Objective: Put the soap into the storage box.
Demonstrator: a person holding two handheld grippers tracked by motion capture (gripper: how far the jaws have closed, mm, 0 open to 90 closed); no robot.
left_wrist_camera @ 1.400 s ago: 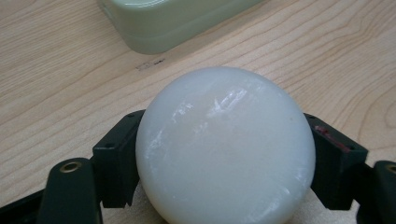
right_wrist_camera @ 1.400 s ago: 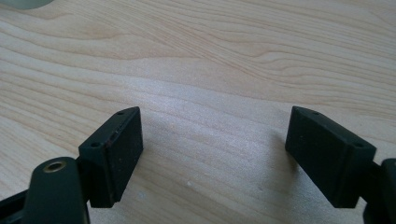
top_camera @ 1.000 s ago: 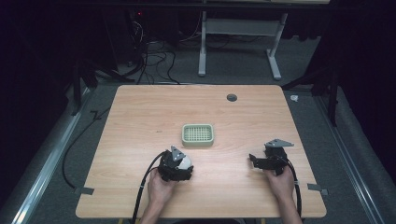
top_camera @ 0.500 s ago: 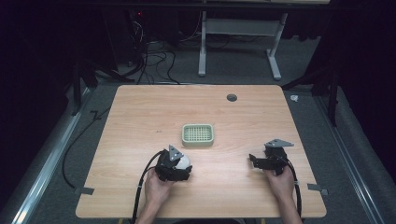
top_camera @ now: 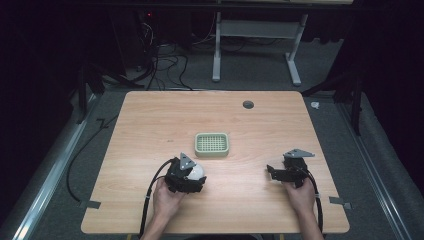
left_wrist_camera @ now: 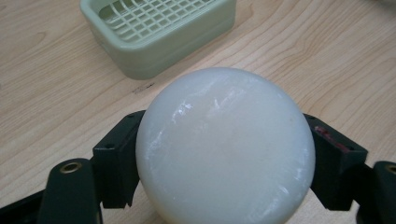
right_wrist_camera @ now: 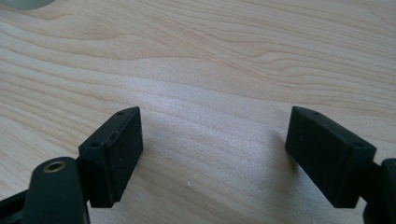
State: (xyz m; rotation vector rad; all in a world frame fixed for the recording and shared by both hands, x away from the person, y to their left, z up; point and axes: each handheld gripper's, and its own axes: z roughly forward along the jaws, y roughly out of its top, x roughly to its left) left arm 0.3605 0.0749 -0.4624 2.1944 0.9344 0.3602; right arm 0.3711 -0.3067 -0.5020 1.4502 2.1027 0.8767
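Lifted slightly, left claw (left_wrist_camera: 224,154) clamps the white soap (left_wrist_camera: 224,149) near green dish (left_wrist_camera: 159,32).

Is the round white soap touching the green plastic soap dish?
Apart. In the left gripper view, bare wooden table shows between the round white soap, clamped in the left claw, and the green plastic soap dish.

You work at a light wooden table (top_camera: 150,125) with a pale grain running across its top. A green soap dish (top_camera: 211,144) with a grid insert sits flat on the wood near the middle, its long side running across the table. Toward the far edge, right of centre, there is a small dark round hole (top_camera: 248,104) in the top. In the left gripper view the soap dish (left_wrist_camera: 159,32) stands directly on the wood.
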